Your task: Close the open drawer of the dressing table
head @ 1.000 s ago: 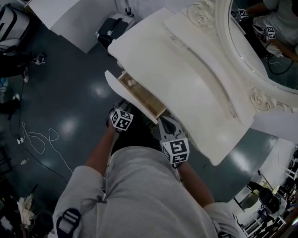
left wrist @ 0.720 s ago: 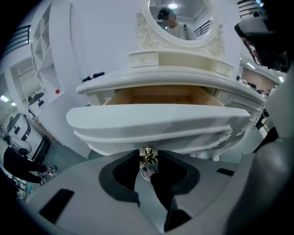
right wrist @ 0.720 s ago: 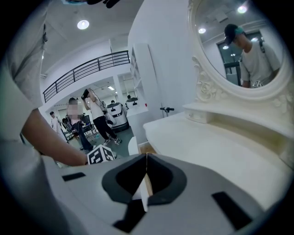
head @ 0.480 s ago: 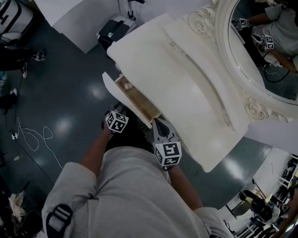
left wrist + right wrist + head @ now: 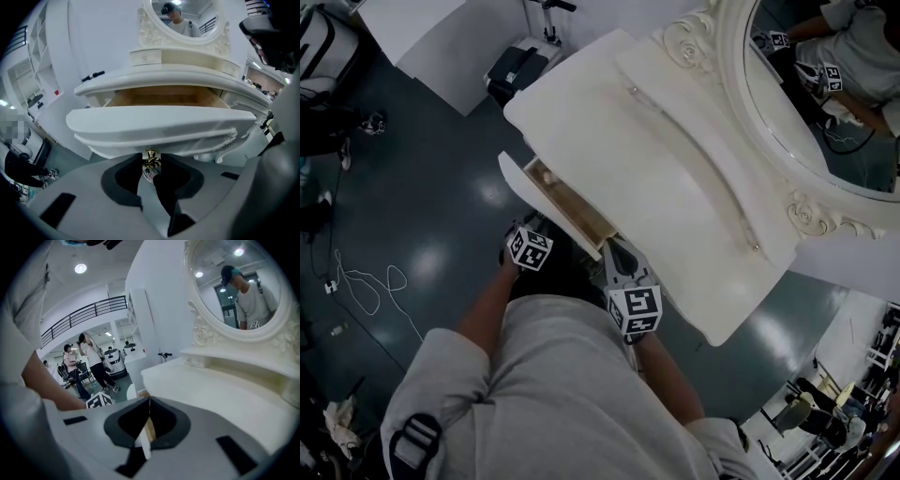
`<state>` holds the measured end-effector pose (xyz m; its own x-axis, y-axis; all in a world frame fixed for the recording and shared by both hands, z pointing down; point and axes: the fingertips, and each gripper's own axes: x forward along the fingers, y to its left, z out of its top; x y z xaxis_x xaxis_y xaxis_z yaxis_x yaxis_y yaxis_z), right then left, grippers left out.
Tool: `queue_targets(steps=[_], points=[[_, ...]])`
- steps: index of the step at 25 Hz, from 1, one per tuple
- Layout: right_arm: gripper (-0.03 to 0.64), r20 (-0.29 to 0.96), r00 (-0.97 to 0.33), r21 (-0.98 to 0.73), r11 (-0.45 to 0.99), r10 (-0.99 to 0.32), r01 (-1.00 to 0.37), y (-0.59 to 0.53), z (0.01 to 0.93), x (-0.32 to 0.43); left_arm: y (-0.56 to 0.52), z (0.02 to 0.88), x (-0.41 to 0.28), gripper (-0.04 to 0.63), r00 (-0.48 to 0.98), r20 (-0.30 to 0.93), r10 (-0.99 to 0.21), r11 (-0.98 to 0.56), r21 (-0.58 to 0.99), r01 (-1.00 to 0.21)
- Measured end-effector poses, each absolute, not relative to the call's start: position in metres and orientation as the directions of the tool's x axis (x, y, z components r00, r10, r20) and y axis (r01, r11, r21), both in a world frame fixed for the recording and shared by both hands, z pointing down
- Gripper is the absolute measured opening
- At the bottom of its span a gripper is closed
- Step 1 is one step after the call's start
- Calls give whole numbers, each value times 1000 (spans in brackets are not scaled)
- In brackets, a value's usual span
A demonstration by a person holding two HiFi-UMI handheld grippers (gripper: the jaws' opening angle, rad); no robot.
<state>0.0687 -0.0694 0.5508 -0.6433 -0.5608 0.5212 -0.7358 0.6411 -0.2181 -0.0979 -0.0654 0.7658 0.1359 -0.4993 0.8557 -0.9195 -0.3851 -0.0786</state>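
Note:
The white dressing table (image 5: 666, 178) has its left drawer (image 5: 565, 208) pulled out, with the wooden inside showing behind the white curved front (image 5: 154, 124). My left gripper (image 5: 151, 156) is below that front, its jaws shut on the small brass drawer knob (image 5: 151, 162). In the head view the left gripper (image 5: 528, 234) sits right against the drawer front. My right gripper (image 5: 622, 261) is by the drawer's right end, under the tabletop's edge. In its own view the right gripper (image 5: 149, 401) is shut with nothing held.
An oval mirror (image 5: 825, 84) in a carved frame stands at the back of the table. A white cable (image 5: 370, 281) lies on the dark floor to the left. A black-and-white machine (image 5: 511, 61) stands beyond the table's left end. Several people (image 5: 93, 363) stand far off.
The head camera has shifted a little. Both grippers stay at the drawer, and the drawer looks about as far out as before.

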Motion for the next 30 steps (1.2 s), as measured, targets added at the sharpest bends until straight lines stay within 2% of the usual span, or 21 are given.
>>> queue_targets(steps=[30], points=[[15, 500, -603, -227, 578, -621, -784, -92, 544, 84, -87, 766, -84, 127, 158, 865, -476, -419, -66, -905]])
